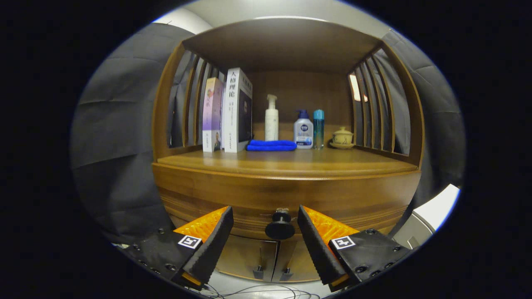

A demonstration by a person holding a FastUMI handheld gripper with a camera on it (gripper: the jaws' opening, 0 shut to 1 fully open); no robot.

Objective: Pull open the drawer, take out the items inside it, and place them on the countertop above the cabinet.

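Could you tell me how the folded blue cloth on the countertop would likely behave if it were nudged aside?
The blue cloth looks soft and floppy, so it would probably bunch rather than slide whole. It lies flat, unlikely to roll. The tongs stand open around the drawer knob.

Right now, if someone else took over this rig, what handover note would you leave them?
Gripper: open, fingers either side of the drawer knob, not touching it.
Drawer: shut, contents hidden.
Countertop: books, blue cloth, three bottles and a lidded cup stand at the back; the front is bare.
Done: gripper lined up on the knob.
Left: close on the knob, pull, lift items onto the countertop.
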